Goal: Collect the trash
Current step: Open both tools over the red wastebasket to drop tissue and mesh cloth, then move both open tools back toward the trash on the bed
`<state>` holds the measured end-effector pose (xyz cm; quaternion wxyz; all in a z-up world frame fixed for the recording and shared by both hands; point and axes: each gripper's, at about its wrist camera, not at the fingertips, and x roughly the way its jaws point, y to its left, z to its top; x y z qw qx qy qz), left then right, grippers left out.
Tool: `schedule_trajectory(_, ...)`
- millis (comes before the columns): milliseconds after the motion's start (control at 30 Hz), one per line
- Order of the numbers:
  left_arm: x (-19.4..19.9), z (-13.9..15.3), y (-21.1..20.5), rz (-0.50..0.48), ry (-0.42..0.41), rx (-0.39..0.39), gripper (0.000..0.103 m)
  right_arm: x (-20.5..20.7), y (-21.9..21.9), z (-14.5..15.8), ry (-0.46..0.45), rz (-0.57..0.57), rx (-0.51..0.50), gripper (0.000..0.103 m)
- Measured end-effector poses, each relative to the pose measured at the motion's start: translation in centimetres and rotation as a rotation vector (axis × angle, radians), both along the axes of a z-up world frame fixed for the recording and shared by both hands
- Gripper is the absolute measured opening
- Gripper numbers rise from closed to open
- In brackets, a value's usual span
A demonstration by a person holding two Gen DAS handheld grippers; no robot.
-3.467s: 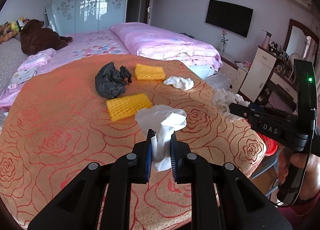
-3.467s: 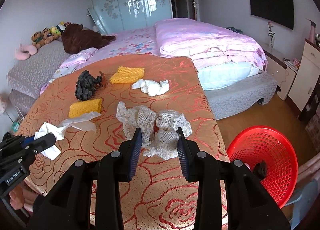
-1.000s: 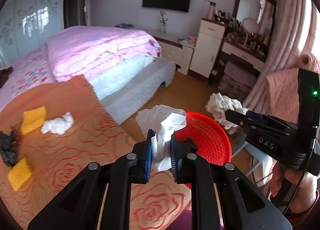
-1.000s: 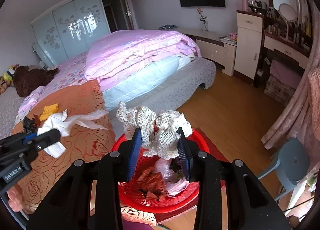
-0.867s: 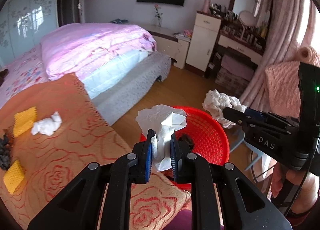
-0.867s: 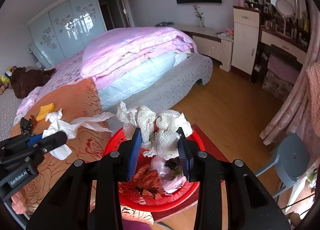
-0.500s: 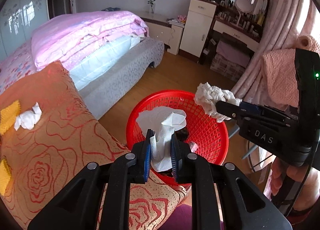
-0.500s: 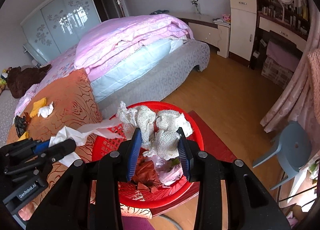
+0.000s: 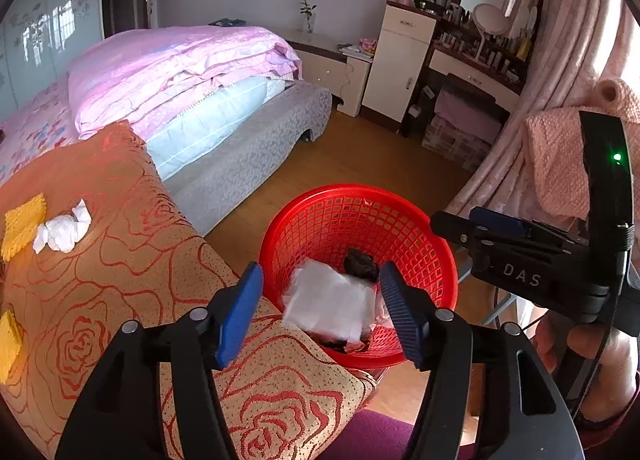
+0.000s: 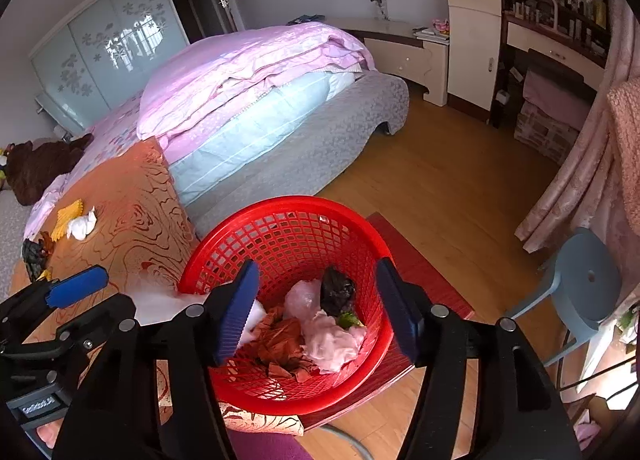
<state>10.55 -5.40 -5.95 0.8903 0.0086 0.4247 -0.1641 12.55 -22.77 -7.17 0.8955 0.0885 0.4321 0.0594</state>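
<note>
Both loads released over the basket

The left gripper [image 9: 320,312] and right gripper [image 10: 316,308], clamped on a tissue and a mesh rag 0.5 s earlier, now stood wide open and empty above the red basket [image 9: 400,204]. The white tissue [image 9: 326,302] blurred between the left fingers, dropping in; the rag could not be picked out among the basket's contents. Farther off on the orange tablecloth [image 9: 120,260], a crumpled tissue [image 9: 62,230], 2 yellow pads [image 9: 22,216] and a black bag [image 10: 34,256] remained to collect.

At lower centre the right gripper [image 10: 316,300] hangs with jaws spread wide over a round red plastic mesh basket [image 10: 288,220] — pink tissue wads [image 10: 332,336], brown scraps [image 10: 280,340] and a black crumpled bag [image 10: 337,290] lie inside.
</note>
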Motion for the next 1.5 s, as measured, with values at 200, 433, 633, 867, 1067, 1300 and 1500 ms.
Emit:
schedule_trajectory(200, -0.9, 0.7, 0.3, 0.011, -0.039, 0.018, 0.067, -0.3, 0.1, 0.4, -0.023, -0.002, -0.010, 0.060)
schedule_trajectory(433, -1.5, 1.2, 2.3, 0.076, -0.069, 0.022, 0.070, -0.7, 1.0, 0.9, -0.047, 0.019, -0.019, 0.060)
schedule_trajectory(633, -2.4, 1.6, 5.1, 0.157, -0.089, 0.015, 0.074, -1.3, 2.4, 1.3, -0.079, 0.059, -0.027, 0.062)
schedule_trajectory(867, -3.8, 1.8, 9.6, 0.275, -0.106, 0.025, 0.075, -2.4, 5.1, 1.8, -0.125, 0.135, -0.030, 0.067)
schedule_trajectory(1067, -4.8, 2.2, 15.5, 0.434, -0.115, 0.047, 0.075, -3.4, 7.9, 2.2, -0.145, 0.205, -0.037, 0.069)
schedule_trajectory(1300, -5.9, 2.4, 22.7, 0.618, -0.113, 0.089, 0.078, -4.2, 10.1, 2.1, -0.140, 0.263, -0.047, 0.070)
schedule_trajectory(1500, -4.8, 0.5, 26.1, 0.645, -0.032, 0.047, 0.078, -4.2, 10.8, 1.5, -0.121, 0.271, -0.053, 0.070)
